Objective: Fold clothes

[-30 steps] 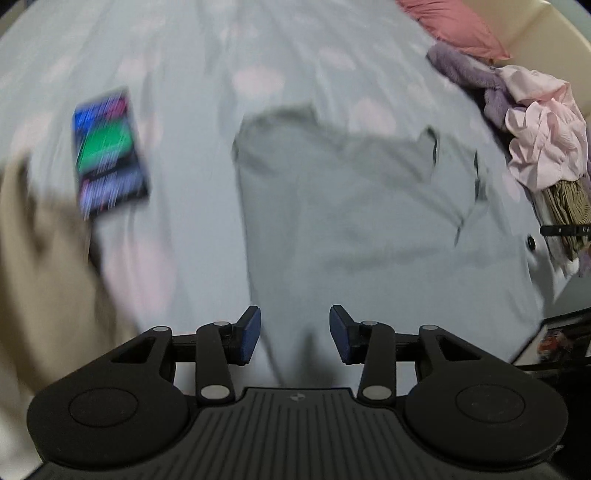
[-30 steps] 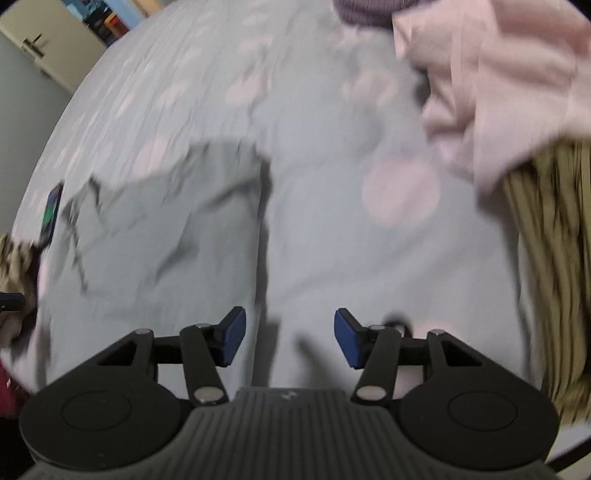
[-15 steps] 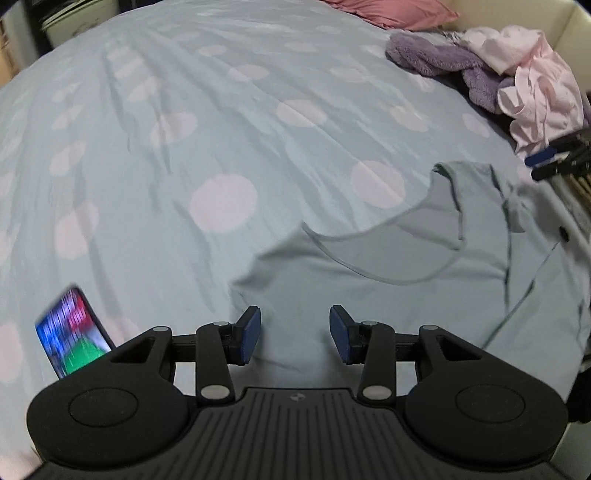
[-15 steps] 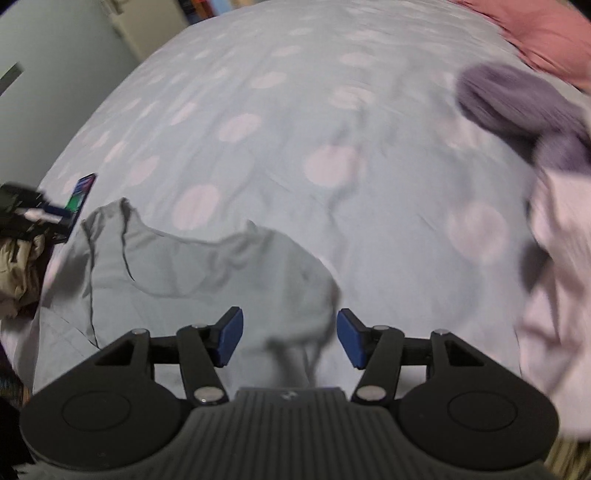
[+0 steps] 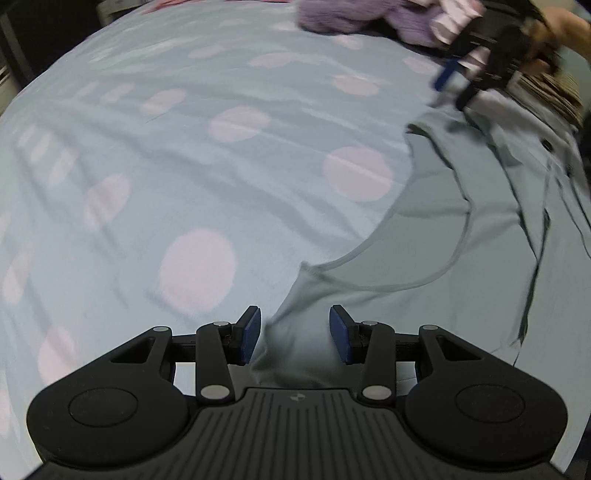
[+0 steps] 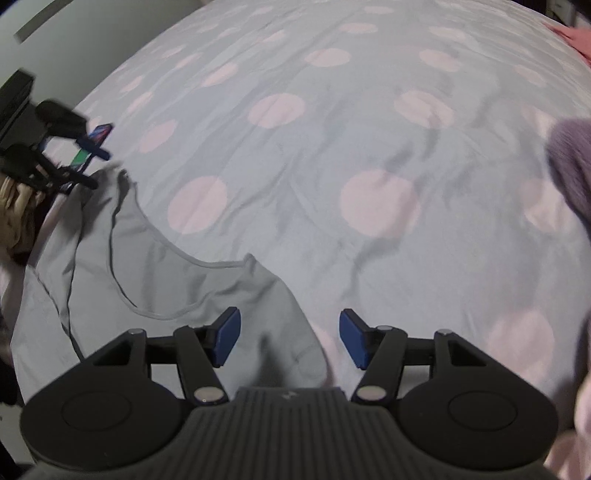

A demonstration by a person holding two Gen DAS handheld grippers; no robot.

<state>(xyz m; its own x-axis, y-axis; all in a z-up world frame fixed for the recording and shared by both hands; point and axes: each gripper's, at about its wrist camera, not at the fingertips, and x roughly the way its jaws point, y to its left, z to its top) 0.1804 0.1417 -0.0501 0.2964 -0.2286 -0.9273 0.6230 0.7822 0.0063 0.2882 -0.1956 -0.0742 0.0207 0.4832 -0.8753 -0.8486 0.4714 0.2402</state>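
Note:
A grey sleeveless top lies flat on a pale blue bedsheet with pink dots. My left gripper is open, and one shoulder strap of the top lies between its blue pads. My right gripper is open over the other shoulder strap of the top, whose edge lies between its pads. The right gripper also shows at the far end of the top in the left wrist view. The left gripper shows at the far end of the top in the right wrist view.
A purple garment and pink clothes lie at the far right of the bed. A phone with a lit screen lies by the left gripper. A beige garment sits at the bed's left edge.
Both grippers have moved down to the top's two shoulder straps, so the fabric now lies between their open pads. The views are closer to the sheet.

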